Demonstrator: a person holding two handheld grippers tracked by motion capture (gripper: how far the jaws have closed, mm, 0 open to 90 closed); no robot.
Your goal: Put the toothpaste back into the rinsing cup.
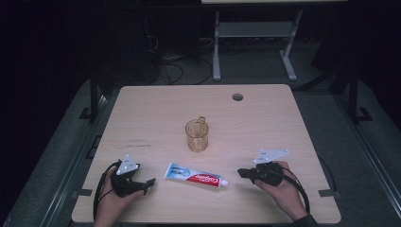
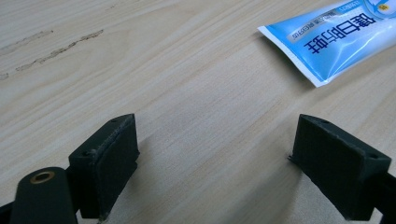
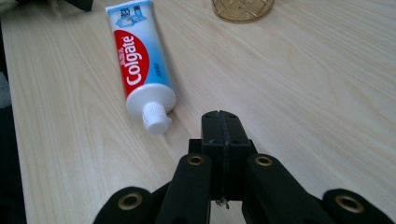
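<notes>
Down at the near edge of the table [image 1: 156, 101], the left gripper [image 1: 150, 182] sits low on the wood, a hand wrapped round its body, and its jaws stand wide apart with bare tabletop between them, nothing held. Just beyond those jaws lies the toothpaste tube [image 1: 195, 174], flat on its side, and the left gripper view catches its crimped blue tail [image 2: 327, 42] a little way ahead of the pads, not touching them. Over on the other side of the tube, the right gripper [image 1: 239, 173] points in at the cap end; its jaws are pressed tight together, pad against pad, and they grip nothing. The right gripper view has the tube's white cap [image 3: 155, 117] just beside the closed tips, slightly off to one side, with a sliver of table between cap and jaws. So the tube lies between the two grippers, tail toward the left one, cap toward the right one, free of both. Farther up the table behind the tube stands an amber glass mug [image 1: 196, 135], upright, well clear of the tube. Beyond that again, near the far edge, there is a round cable hole [image 1: 237, 97] in the tabletop.
</notes>
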